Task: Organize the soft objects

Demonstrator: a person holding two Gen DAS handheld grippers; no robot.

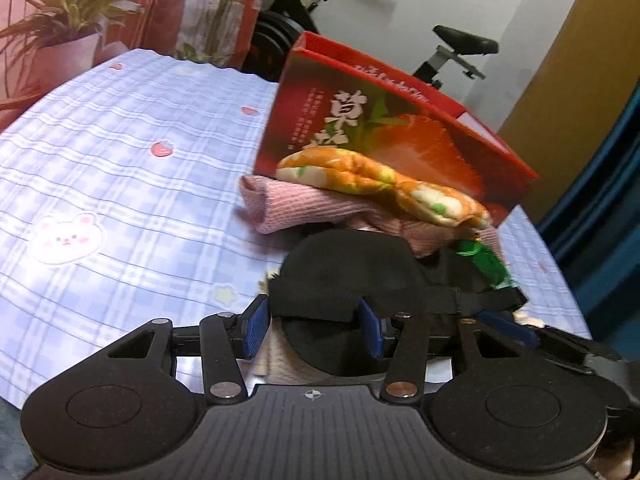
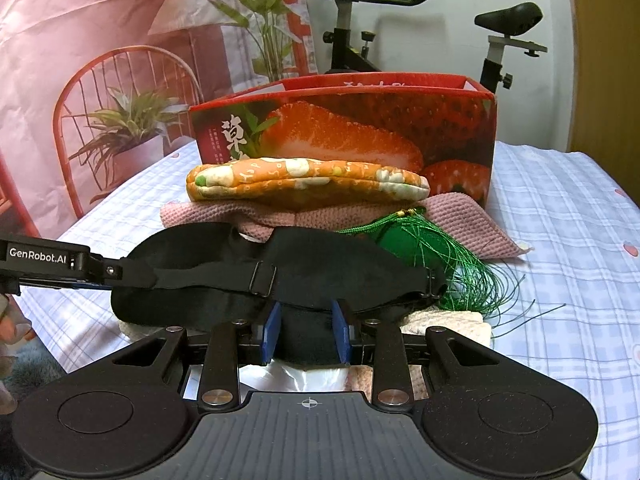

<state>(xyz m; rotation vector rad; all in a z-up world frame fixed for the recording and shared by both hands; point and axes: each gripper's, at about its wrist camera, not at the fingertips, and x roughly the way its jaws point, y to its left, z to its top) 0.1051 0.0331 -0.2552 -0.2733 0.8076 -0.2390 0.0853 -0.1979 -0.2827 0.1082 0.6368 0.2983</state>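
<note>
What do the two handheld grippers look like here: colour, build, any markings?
Both are matte black. The left gripper and right gripper each have blue pads on the jaws, angled linkage arms with silver pivot screws, a ribbed centre plate bearing a small crosshair mark, and a round disc on either side. In the right wrist view, the left gripper's side reads "GenRobot.AI" in white.

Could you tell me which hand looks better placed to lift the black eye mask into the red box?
Probably right: its tool grips the mask mid-body and faces the box squarely; the left tool holds only one end.
</note>
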